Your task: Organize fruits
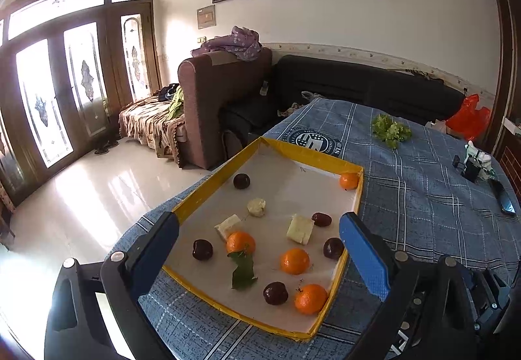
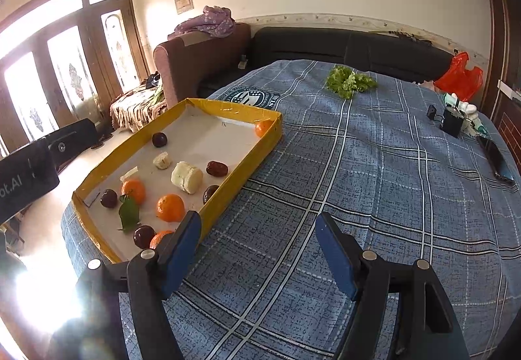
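A shallow yellow-rimmed tray (image 1: 192, 202) (image 2: 234, 187) lies on the blue checked tablecloth. It holds several oranges, such as one (image 1: 294, 260) (image 2: 170, 207), several dark plums, such as one (image 1: 275, 293) (image 2: 144, 235), and pale banana pieces, such as one (image 1: 300, 228) (image 2: 187, 176). A green leaf (image 1: 242, 272) (image 2: 129, 214) lies beside an orange. My left gripper (image 1: 259, 234) is open and empty, above the tray's near half. My right gripper (image 2: 257, 228) is open and empty, over bare cloth just right of the tray.
A lettuce bunch (image 1: 390, 131) (image 2: 350, 81) lies at the table's far side. A phone (image 1: 506, 202) (image 2: 496, 161) and small black and white items (image 1: 475, 164) (image 2: 456, 120) lie at the right edge. Sofas (image 1: 224, 106) and an orange bag (image 2: 459, 76) stand beyond the table.
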Available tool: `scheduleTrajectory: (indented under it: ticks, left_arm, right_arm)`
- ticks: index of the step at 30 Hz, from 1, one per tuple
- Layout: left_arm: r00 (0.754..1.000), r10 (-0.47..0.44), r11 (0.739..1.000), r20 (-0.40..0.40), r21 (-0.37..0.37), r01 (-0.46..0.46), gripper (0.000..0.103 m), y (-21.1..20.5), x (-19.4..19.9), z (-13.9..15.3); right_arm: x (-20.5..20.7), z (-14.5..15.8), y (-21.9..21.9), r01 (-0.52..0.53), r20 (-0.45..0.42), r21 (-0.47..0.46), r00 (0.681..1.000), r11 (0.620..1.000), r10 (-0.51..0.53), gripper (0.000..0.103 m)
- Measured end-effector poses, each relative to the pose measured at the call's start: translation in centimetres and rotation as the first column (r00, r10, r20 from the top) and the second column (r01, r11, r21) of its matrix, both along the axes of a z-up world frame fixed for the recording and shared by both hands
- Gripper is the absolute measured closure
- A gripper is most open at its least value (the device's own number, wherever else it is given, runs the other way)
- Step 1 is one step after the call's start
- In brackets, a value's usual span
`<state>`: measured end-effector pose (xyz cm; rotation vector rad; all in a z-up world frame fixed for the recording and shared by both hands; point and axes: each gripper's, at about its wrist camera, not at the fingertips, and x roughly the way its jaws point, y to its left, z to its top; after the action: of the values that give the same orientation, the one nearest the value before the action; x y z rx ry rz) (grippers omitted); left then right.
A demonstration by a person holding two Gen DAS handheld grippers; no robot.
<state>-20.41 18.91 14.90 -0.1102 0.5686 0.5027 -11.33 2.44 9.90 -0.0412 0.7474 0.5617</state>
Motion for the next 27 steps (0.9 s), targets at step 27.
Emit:
scheduleTrajectory:
  ticks: [27]
  left_arm:
    - [0.999, 0.0, 1.0, -0.043, -0.021, -0.001, 0.004, 0.3, 0.5, -1.4]
  right_arm:
    - [-0.3, -1.3, 0.1, 0.001, -0.033, -0.015, 0.999, 1.0, -0.001, 0.024]
